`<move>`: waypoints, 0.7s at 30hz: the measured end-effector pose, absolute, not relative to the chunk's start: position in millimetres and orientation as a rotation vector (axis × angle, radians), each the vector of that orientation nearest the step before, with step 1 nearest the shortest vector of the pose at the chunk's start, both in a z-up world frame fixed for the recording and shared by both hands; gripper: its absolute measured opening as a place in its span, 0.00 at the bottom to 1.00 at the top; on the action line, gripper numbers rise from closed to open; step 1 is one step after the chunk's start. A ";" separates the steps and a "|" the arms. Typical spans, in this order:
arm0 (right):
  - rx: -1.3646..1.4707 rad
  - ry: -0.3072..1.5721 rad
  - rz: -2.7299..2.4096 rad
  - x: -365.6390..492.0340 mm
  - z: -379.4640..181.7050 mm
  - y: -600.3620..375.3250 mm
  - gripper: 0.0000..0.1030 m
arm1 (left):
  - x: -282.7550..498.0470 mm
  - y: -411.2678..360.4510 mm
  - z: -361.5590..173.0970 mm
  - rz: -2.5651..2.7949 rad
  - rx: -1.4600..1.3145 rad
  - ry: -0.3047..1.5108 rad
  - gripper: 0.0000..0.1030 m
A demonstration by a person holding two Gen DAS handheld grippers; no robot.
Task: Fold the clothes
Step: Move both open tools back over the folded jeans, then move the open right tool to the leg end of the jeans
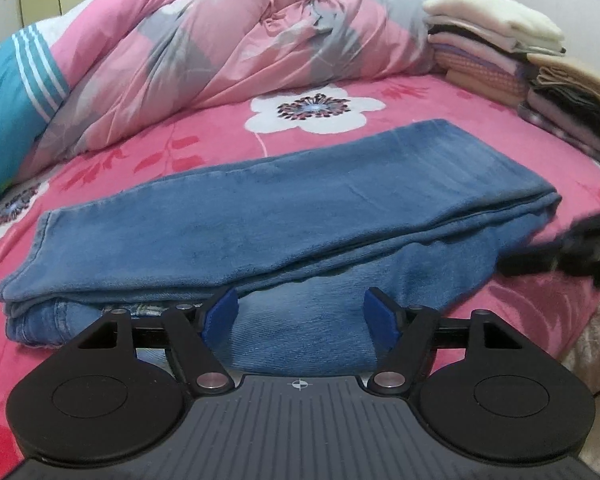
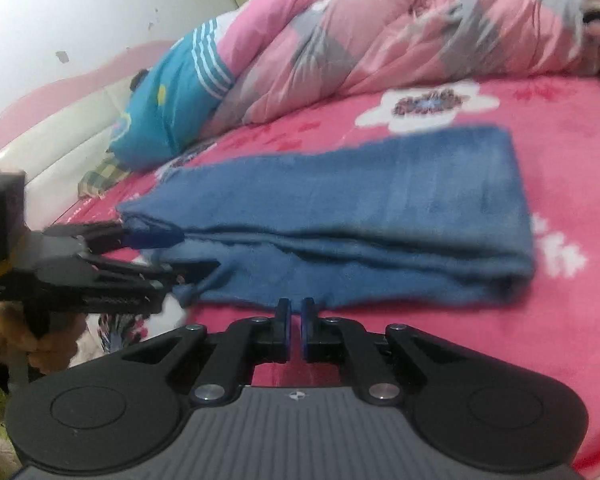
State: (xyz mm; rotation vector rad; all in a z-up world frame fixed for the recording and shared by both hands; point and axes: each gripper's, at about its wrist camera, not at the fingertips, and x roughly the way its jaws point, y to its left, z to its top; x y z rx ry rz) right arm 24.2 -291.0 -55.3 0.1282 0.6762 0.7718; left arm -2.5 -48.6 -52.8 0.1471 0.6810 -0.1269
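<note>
Blue jeans lie folded into a long band across the pink flowered bed sheet. My left gripper stands open at their near edge, with a lower layer of denim lying between its blue pads. In the right wrist view the same jeans stretch across the bed, and the left gripper comes in from the left with the jeans' end between its spread fingers. My right gripper is shut with nothing in it, just in front of the jeans' near edge. It shows as a dark blur by the jeans' right end.
A crumpled pink and grey quilt fills the far side of the bed. A stack of folded clothes stands at the back right. A teal striped pillow lies by the padded headboard. A hand grips the left gripper's handle.
</note>
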 end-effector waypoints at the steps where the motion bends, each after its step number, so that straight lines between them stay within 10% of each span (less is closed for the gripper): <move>1: 0.126 0.652 0.769 26.8 -51.1 -292.2 0.04 | -2.1 -47.7 -52.3 -0.126 0.135 0.686 0.70; 21: -0.242 0.582 0.569 19.4 -64.9 -263.7 0.04 | -3.2 -42.9 -53.6 -0.129 0.093 0.692 0.74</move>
